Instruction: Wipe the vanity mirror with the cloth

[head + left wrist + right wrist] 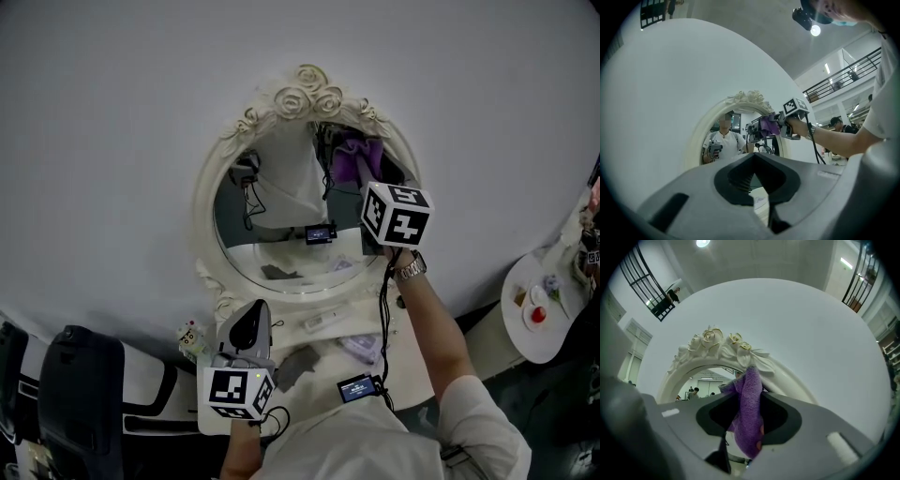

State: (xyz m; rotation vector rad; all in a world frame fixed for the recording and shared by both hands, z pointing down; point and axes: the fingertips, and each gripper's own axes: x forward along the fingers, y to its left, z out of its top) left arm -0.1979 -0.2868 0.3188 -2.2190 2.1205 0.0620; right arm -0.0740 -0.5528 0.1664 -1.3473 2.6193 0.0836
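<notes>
The oval vanity mirror stands in a white frame topped with carved roses. My right gripper is shut on a purple cloth, held up at the top right of the glass just under the frame. In the right gripper view the cloth hangs between the jaws with the roses right behind it. My left gripper is shut and empty, low in front of the mirror's base. From the left gripper view I see its shut jaws, the mirror and the cloth beyond.
On the white vanity top lie a small lit device, a purple packet and a grey scrap. A little figurine stands at its left corner. A black chair is at left, a round side table at right.
</notes>
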